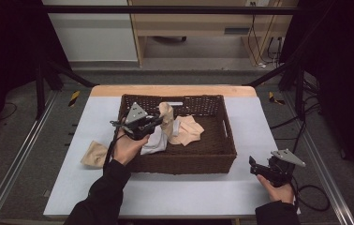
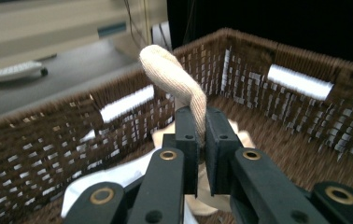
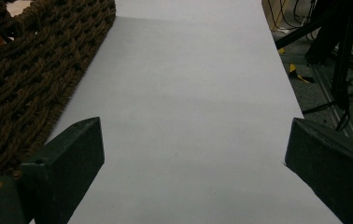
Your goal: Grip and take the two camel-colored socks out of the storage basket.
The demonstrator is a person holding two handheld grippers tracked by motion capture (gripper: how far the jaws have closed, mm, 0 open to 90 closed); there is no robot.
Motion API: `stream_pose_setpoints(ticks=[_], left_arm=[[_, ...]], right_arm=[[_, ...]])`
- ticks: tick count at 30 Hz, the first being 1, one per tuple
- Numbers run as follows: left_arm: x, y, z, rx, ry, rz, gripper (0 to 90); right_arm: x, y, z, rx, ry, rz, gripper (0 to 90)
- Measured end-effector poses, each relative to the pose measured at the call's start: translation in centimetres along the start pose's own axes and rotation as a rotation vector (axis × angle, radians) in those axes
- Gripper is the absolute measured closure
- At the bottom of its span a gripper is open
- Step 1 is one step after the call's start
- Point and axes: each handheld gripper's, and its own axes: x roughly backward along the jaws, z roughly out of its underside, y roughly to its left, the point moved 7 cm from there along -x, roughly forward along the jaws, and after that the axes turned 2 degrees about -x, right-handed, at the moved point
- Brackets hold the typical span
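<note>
Left gripper [image 2: 201, 135] is clamped on a beige sock [image 2: 177, 79], held above the left half of the wicker basket [image 1: 229, 140] near frame centre in the high view; in the left gripper view the jaws pinch it partway along its length, and the free end arches up and over toward the upper centre of the frame. Judgement: knit fabric, light and limp, not fragile, not slippery; it will droop and swing from any pinch point, so a grip near one end or at mid-length should serve equally, with a full pad bite on a doubled fold safest against slipping through. More beige pieces [image 1: 188, 130] and a white cloth [image 1: 155, 143] lie in the basket; what the white item is I cannot tell at this resolution. Another beige piece [image 1: 93, 154] lies on the table left of the basket, just beside the left forearm. Right gripper [image 3: 193, 154] hovers over bare table at lower right of the high view, jaws spread wide, nothing between them. Surface: pale matte sheet over a wooden-edged table [image 1: 184, 190], flat, uncluttered. Room: dim, dark frame rails around the table, cables on the floor at right, light wooden furniture at upper centre.
</note>
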Motion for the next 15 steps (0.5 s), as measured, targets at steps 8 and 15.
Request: stream_pose_setpoints(ticks=[8, 15], left_arm=[[2.0, 0.7, -1.7, 0.033, -0.077, -0.021, 84.3], [4.4, 0.6, -3.4, 0.039, -0.125, -0.019, 84.3]], right_arm=[[0.0, 0.0, 0.0, 0.001, 0.002, 0.001, 5.0], [0.0, 0.0, 0.0, -0.001, 0.002, 0.003, 5.0]])
